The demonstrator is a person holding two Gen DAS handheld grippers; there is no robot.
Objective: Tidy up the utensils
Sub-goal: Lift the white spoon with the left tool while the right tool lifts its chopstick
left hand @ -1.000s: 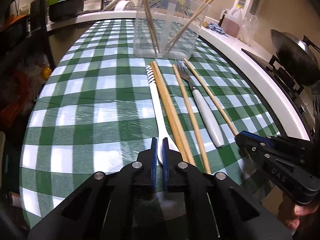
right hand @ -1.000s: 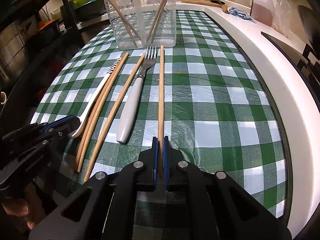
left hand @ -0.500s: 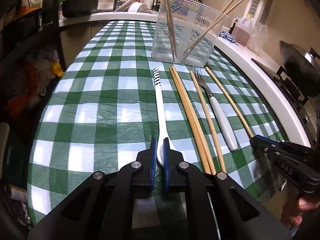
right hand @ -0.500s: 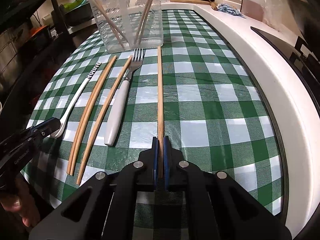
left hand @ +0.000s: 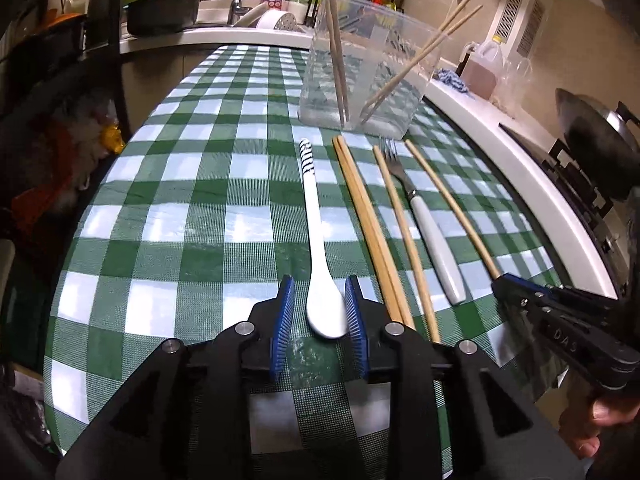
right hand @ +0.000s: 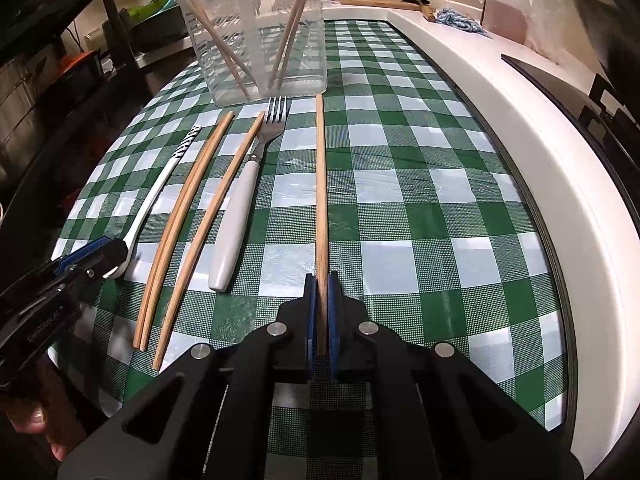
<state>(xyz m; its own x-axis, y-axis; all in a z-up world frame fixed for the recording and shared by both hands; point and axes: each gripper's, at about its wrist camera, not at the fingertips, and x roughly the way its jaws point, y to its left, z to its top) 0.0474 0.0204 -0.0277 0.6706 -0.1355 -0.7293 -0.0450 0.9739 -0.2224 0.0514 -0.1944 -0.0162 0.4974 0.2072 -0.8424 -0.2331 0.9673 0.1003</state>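
Landmark: clear plastic container [left hand: 362, 76] standing at the far end of the green checked tablecloth [left hand: 192, 208].
Already in the container: chopsticks lean inside it, one pair near its left wall [left hand: 335, 44] and one pair against its right rim [left hand: 416, 60]; I judge these the finished part.
Left gripper [left hand: 319, 312]: fingers spread apart, grasping nothing; the bowl of the white spoon [left hand: 316, 236] lies on the cloth between them, the right pad at or just beside its edge.
White spoon: leftmost of the row in front of the container, striped handle end pointing toward it.
Chopstick pair [left hand: 370, 224]: just right of the spoon, the two sticks touching side by side, flat on the cloth.
Single chopstick [left hand: 404, 232]: next right, flat, beside the fork.
Fork [left hand: 424, 228]: tines toward the container, white handle toward the camera.
Right gripper [right hand: 321, 300]: clenched on the near end of the rightmost chopstick [right hand: 321, 184], whose far tip lies close to the container's base.
Still to do: spoon, fork and four chopsticks remain outside the container, so the job looks under half done.
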